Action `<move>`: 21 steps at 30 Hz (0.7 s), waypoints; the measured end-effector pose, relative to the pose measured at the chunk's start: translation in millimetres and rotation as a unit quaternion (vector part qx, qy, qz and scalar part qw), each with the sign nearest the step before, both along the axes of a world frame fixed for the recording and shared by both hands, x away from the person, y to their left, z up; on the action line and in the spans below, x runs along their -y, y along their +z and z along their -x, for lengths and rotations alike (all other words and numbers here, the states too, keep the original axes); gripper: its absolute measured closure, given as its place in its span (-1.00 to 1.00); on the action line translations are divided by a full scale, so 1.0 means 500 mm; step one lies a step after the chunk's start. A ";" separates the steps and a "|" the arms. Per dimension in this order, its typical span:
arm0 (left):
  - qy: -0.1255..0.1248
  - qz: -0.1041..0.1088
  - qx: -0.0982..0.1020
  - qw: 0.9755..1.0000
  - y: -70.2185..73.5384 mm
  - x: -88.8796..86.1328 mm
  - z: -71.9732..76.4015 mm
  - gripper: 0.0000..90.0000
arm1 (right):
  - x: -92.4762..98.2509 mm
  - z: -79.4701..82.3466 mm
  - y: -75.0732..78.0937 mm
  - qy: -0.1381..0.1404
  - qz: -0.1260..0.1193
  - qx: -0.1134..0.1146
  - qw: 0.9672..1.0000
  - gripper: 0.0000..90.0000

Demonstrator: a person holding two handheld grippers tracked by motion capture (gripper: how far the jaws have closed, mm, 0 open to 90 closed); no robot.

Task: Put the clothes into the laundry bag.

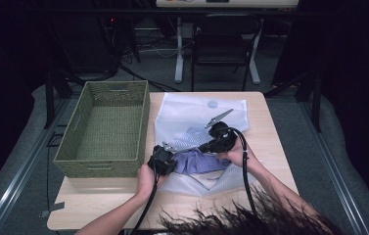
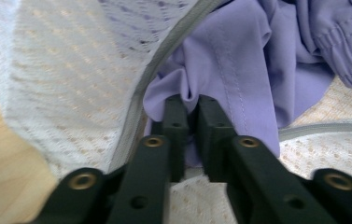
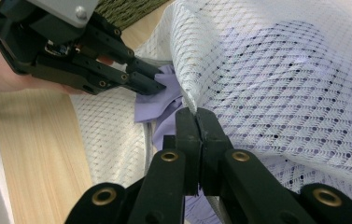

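Observation:
A white mesh laundry bag (image 1: 196, 112) lies on the wooden table (image 1: 99, 196), with a purple garment (image 1: 201, 160) bunched at its mouth. My left gripper (image 1: 171, 156) is shut on a fold of the purple garment (image 2: 239, 60), right beside the bag's grey hemmed rim (image 2: 164, 51). In the left gripper view its jaws (image 2: 190, 105) pinch the cloth tightly. My right gripper (image 3: 194, 112) is shut on the edge of the mesh bag's upper layer (image 3: 281, 79) and holds it raised over the garment (image 3: 157, 105). The left gripper (image 3: 159, 84) shows there too, just across the opening.
A green woven basket (image 1: 143, 122) stands empty on the table's left half, close to the bag. Bare tabletop (image 3: 38, 149) runs along the near edge. A folding chair (image 1: 223, 44) and stand legs are beyond the far edge.

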State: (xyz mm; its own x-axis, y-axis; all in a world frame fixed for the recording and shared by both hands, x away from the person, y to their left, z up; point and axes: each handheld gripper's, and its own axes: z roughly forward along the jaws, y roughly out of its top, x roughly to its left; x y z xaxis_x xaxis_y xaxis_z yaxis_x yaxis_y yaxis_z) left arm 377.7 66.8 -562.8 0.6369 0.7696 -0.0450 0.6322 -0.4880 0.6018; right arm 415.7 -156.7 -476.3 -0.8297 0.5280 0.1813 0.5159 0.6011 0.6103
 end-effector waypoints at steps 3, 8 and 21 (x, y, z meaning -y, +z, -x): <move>-0.001 0.009 0.008 1.000 0.000 0.009 0.000 0.97 | -0.001 0.001 0.001 -0.003 -0.001 -0.001 1.000 0.99; -0.005 0.026 0.033 0.999 0.012 0.042 -0.015 0.97 | -0.006 0.001 0.007 0.002 -0.004 0.002 1.000 0.99; 0.002 0.018 0.038 0.999 0.001 0.055 -0.038 0.62 | 0.001 -0.010 -0.013 -0.005 0.007 -0.011 1.000 0.99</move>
